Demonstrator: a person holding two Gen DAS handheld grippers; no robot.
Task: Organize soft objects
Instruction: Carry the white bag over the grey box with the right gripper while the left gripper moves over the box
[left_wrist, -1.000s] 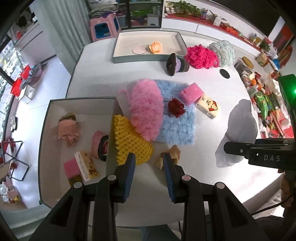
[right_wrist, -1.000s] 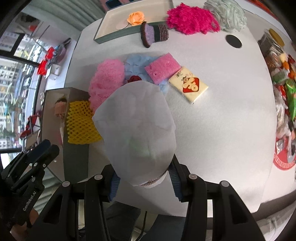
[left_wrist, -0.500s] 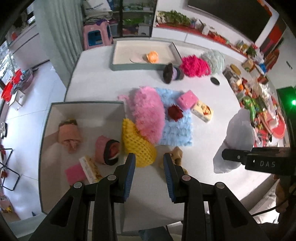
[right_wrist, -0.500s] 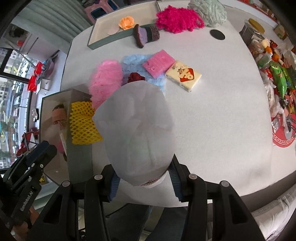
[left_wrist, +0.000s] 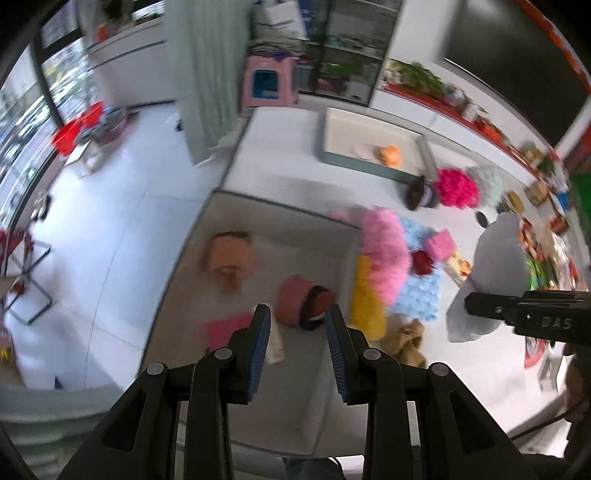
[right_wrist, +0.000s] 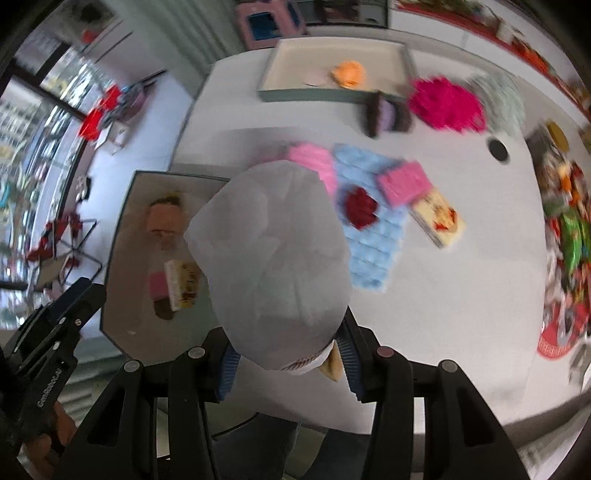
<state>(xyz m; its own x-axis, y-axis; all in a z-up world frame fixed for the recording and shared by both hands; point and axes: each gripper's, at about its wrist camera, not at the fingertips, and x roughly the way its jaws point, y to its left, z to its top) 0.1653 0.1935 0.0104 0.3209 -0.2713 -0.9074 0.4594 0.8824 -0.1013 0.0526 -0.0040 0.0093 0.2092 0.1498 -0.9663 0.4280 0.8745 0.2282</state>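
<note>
The right tongs (right_wrist: 286, 363) were clamped on a crumpled white bag (right_wrist: 273, 258), held above the desk's (right_wrist: 461, 295) near edge. The left tongs (left_wrist: 295, 343) stood slightly apart, empty, over the near tray (left_wrist: 258, 210).

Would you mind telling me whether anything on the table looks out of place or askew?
Yes: the yellow foam net lies draped over the near box's wall, half in and half out. The pink fluffy piece also overlaps the blue mat untidily.

White cloth (right_wrist: 273, 251) hides the near tray's (right_wrist: 122, 236) right side.
</note>
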